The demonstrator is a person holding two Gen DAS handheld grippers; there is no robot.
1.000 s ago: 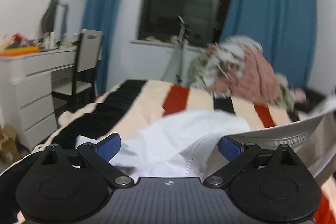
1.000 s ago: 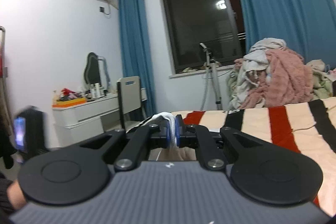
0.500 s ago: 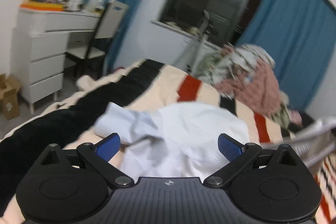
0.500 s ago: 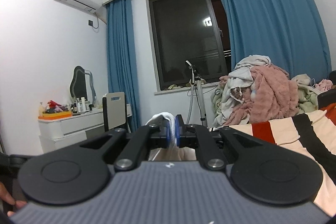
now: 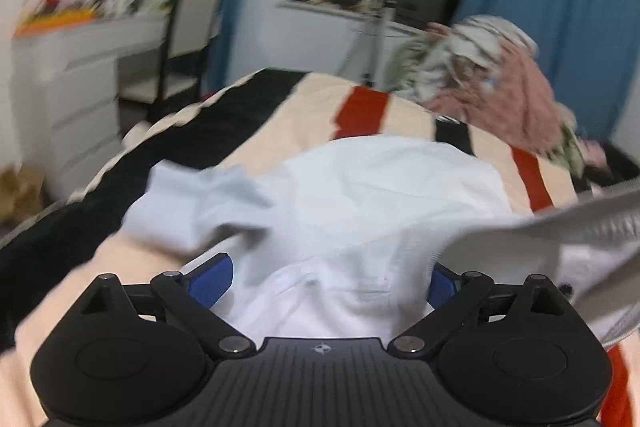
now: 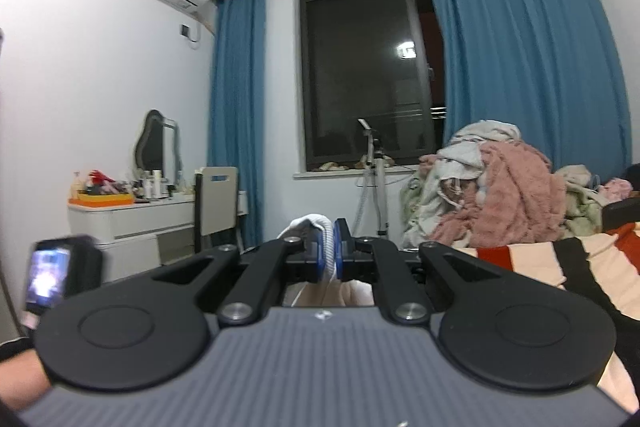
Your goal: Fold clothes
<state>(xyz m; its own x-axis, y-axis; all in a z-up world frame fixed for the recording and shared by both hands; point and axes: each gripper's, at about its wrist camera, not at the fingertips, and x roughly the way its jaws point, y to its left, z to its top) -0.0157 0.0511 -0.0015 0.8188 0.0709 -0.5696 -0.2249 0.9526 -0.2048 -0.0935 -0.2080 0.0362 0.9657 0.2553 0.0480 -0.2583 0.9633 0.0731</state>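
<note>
White shirt (image 5: 380,195) is what your job turns on, and in the left wrist view it lies rumpled across the striped bed cover (image 5: 280,123), with one pale sleeve (image 5: 200,195) thrown out toward the black stripe. Your left gripper (image 5: 328,277) sits low over the near part of the cloth with its jaws spread wide; fabric bulges up between the blue pads (image 5: 210,279), but nothing is pinched. That stance suits closing on a fresh hold at the near part, though motion blur hides exactly which seam lies under you. At the right of this view a grey-white ribbed edge (image 5: 560,227) rises off the bed and runs out of frame, taut, which I judge is the part your other hand holds up.

In the right wrist view, your right gripper (image 6: 327,247) is raised and level, looking across the room at the window (image 6: 368,75) and not down at the bed. Its jaws are clenched on a fold of white cloth (image 6: 308,223), which humps over the left pad and hangs down beneath. Holding that corner high keeps one side of the shirt stretched, so the rest can hang straight. The unsorted clothes pile (image 6: 500,187) sits at the far end of the bed, well apart from your work. Whether this shirt is being spread or already being doubled over, these views do not settle.
</note>
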